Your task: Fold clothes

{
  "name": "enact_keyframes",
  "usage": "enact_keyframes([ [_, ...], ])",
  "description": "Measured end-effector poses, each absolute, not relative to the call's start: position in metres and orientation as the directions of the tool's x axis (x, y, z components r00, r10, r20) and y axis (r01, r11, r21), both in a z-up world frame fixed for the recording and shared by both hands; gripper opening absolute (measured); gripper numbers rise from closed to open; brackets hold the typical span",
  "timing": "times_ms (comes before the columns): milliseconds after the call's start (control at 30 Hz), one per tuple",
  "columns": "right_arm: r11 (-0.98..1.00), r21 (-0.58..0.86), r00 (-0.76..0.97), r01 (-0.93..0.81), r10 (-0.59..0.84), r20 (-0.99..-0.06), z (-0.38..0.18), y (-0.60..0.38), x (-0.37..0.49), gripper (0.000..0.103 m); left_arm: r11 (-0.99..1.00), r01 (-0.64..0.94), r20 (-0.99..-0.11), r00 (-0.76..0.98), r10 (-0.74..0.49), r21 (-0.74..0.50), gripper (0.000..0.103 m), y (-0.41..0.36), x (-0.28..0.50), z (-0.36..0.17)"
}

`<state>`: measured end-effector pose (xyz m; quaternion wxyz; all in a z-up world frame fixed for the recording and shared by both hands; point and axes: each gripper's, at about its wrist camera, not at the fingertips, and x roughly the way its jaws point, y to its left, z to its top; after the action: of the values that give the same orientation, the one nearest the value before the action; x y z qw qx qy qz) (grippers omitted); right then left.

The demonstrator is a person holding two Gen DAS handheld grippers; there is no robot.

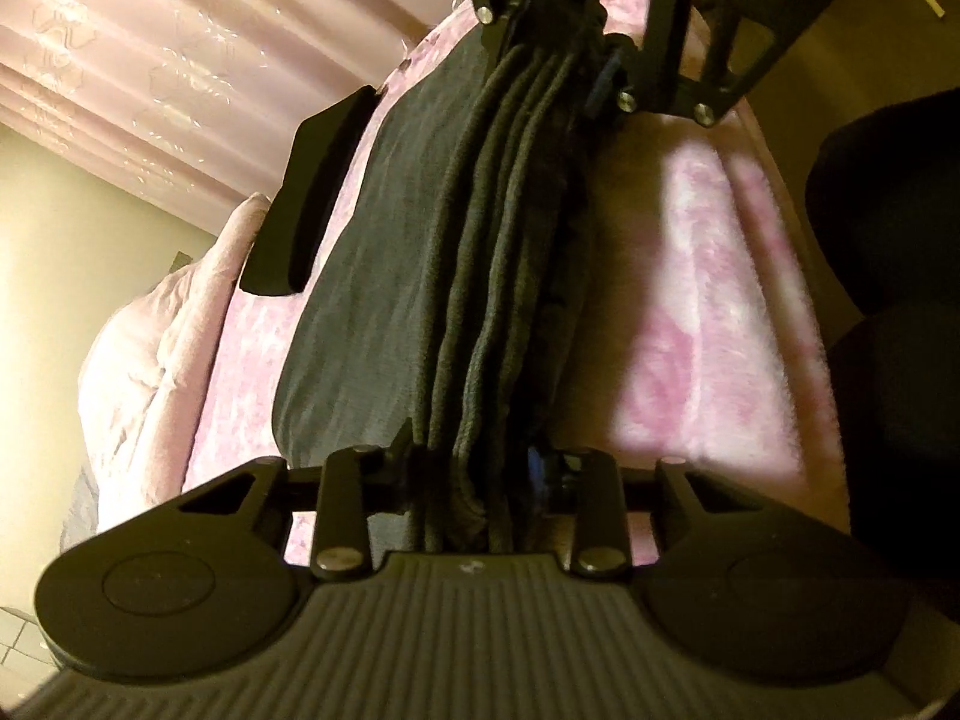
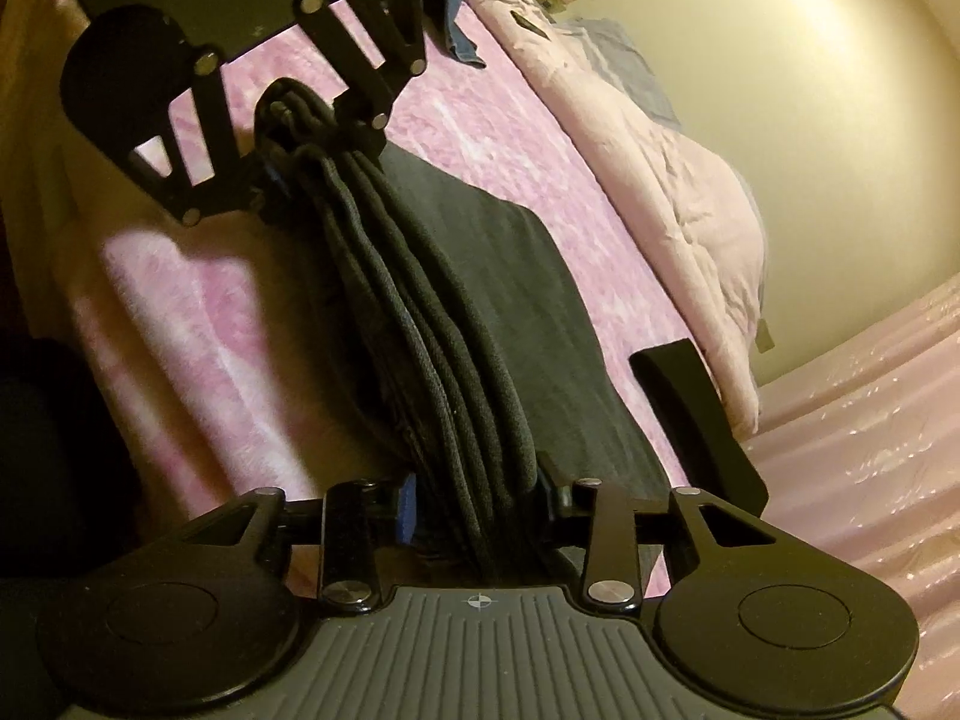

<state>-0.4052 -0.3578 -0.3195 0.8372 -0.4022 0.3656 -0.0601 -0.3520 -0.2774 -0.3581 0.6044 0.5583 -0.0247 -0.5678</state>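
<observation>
A dark grey garment (image 1: pixel 492 252) is gathered into several thick folds and stretched between my two grippers above a pink fuzzy blanket (image 1: pixel 720 300). Its flat part lies on the blanket to the left of the folds. In the left wrist view my left gripper (image 1: pixel 480 480) is shut on the near end of the bundle, and my right gripper (image 1: pixel 570 60) clamps the far end. In the right wrist view my right gripper (image 2: pixel 474 510) pinches the garment (image 2: pixel 420 324) at the bottom, with my left gripper (image 2: pixel 300 138) holding the other end at the upper left.
A black curved object (image 1: pixel 306 192) lies on the blanket beside the garment's flat part. A pale pink duvet (image 1: pixel 156 336) is heaped along the bed's far side, below a pink curtain (image 1: pixel 150 60). A blue cloth (image 2: pixel 459 12) lies farther up the bed. A person's dark clothing (image 1: pixel 888 210) fills the right edge.
</observation>
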Motion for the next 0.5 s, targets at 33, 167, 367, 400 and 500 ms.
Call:
enact_keyframes([
  [33, 0.664, -0.723, 0.726, -0.192, -0.400, -0.560, -0.322, -0.357, -0.406, 0.046, -0.267, 0.665, -0.607, 0.352, -0.713, 0.698, 0.028, -0.279, -0.350, -0.358],
  [167, 0.626, -0.754, 0.736, -0.201, -0.411, -0.538, -0.335, -0.353, -0.410, 0.072, -0.258, 0.694, -0.618, 0.335, -0.711, 0.673, 0.028, -0.281, -0.344, -0.355],
  [367, 0.528, -0.825, 0.698, -0.201, -0.514, -0.499, -0.359, -0.375, -0.409, 0.072, -0.245, 0.735, -0.628, 0.302, -0.717, 0.632, 0.027, -0.278, -0.337, -0.347],
  [400, 0.511, -0.835, 0.693, -0.203, -0.528, -0.491, -0.362, -0.379, -0.411, 0.068, -0.246, 0.730, -0.625, 0.304, -0.719, 0.638, 0.028, -0.278, -0.338, -0.348],
  [500, 0.501, -0.839, 0.689, -0.212, -0.532, -0.491, -0.364, -0.381, -0.415, 0.057, -0.246, 0.709, -0.613, 0.320, -0.723, 0.660, 0.029, -0.277, -0.342, -0.353],
])
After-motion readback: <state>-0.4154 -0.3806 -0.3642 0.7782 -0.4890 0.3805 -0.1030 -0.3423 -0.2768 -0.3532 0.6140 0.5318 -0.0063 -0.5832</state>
